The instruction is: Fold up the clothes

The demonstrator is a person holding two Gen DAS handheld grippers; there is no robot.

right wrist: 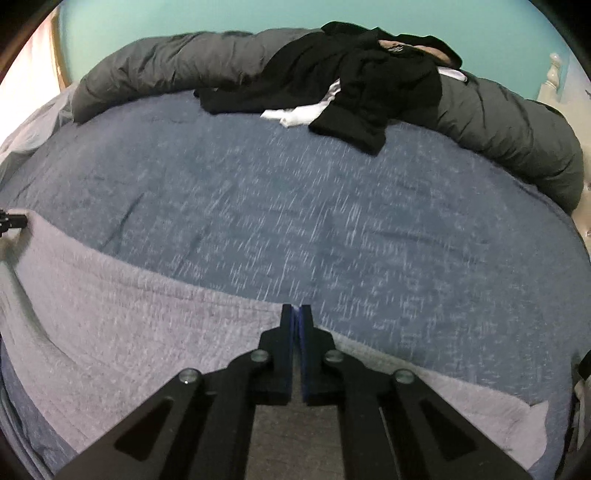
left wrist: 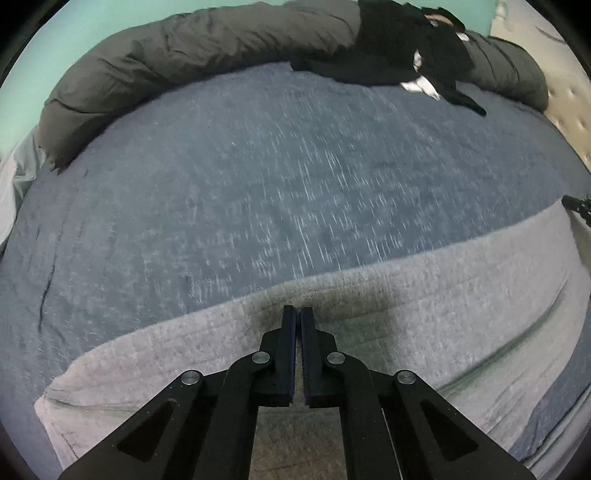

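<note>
1. Left gripper (left wrist: pixel 297 314): fingers pressed together, tips at the far edge of a light grey cloth (left wrist: pixel 443 295); whether fabric is pinched between them cannot be told from this view; a dark shadow sits on the cloth under the tips.
2. Right gripper (right wrist: pixel 295 312): fingers likewise closed, tips at the far edge of the same grey cloth (right wrist: pixel 129 314); a pinch on the fabric is not clear here either.
3. The grey cloth lies spread across the near part of a bed with a blue speckled sheet (left wrist: pixel 258 166); its far edge runs as a long line across both views; the blue sheet (right wrist: pixel 332 221) looks streaked with motion blur.
4. At the far side of the bed a rolled dark grey duvet (left wrist: pixel 166 51) runs along the teal wall (right wrist: pixel 221 18); same duvet (right wrist: pixel 517 122) in the right view.
5. A heap of black clothes (right wrist: pixel 369 81) with some white fabric lies on the duvet and sheet, well apart from both grippers; also seen from the left (left wrist: pixel 399 48).
</note>
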